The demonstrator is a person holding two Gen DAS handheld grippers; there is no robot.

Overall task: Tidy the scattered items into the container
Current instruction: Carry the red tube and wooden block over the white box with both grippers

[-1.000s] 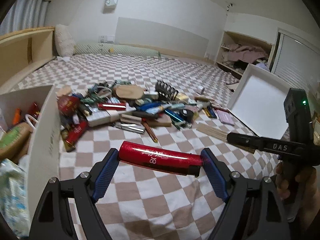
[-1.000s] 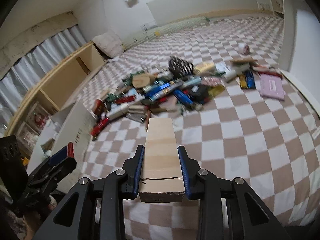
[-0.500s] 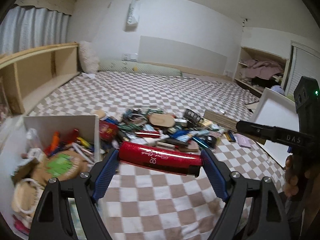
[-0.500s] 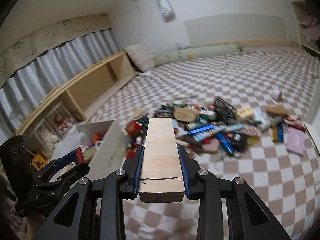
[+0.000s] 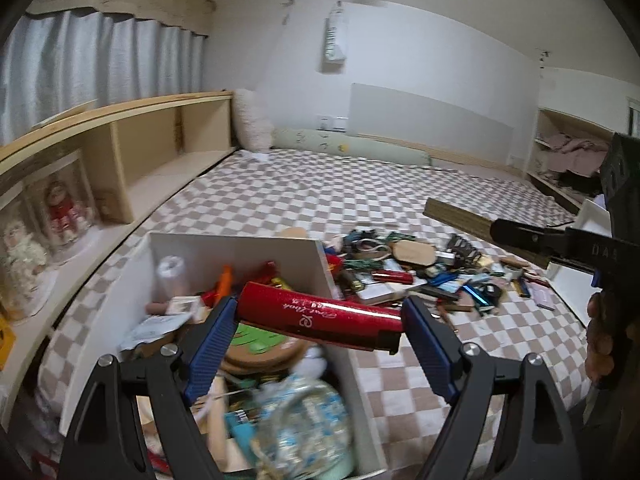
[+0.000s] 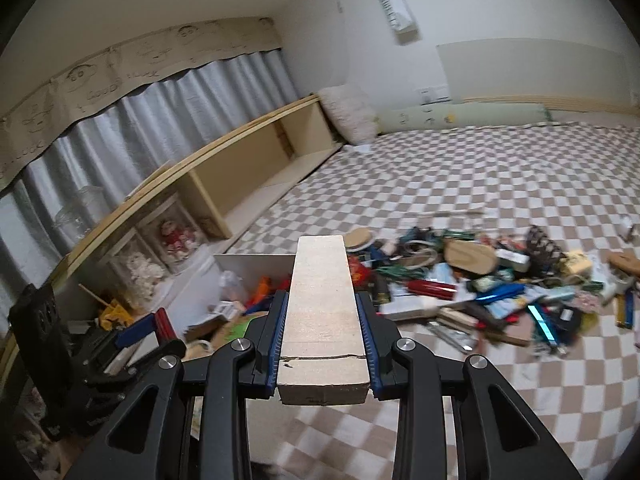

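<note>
My left gripper (image 5: 320,330) is shut on a glossy red tube (image 5: 320,316) held crosswise by its two ends. It hangs above the white container (image 5: 240,246), which is crowded with packets and small items. My right gripper (image 6: 323,328) is shut on a pale wooden block (image 6: 322,308) that sticks out forward, near the container's far corner (image 6: 256,258). That block (image 5: 456,216) and gripper also show at the right of the left wrist view, held by a hand (image 5: 600,340). The pile of scattered items (image 5: 420,272) lies on the checked mat to the right of the container.
A low wooden shelf (image 5: 120,152) with dolls runs along the left wall under grey curtains. A white lid or tray (image 5: 576,264) leans at the far right. A pillow (image 5: 250,126) and green bolster (image 5: 352,146) lie against the back wall. Bare checked mat (image 5: 440,372) lies in front of the pile.
Both grippers rose and swung left, from the mat before the pile toward the container. The red tube now hangs over the container, and the wooden block points at its far edge.
</note>
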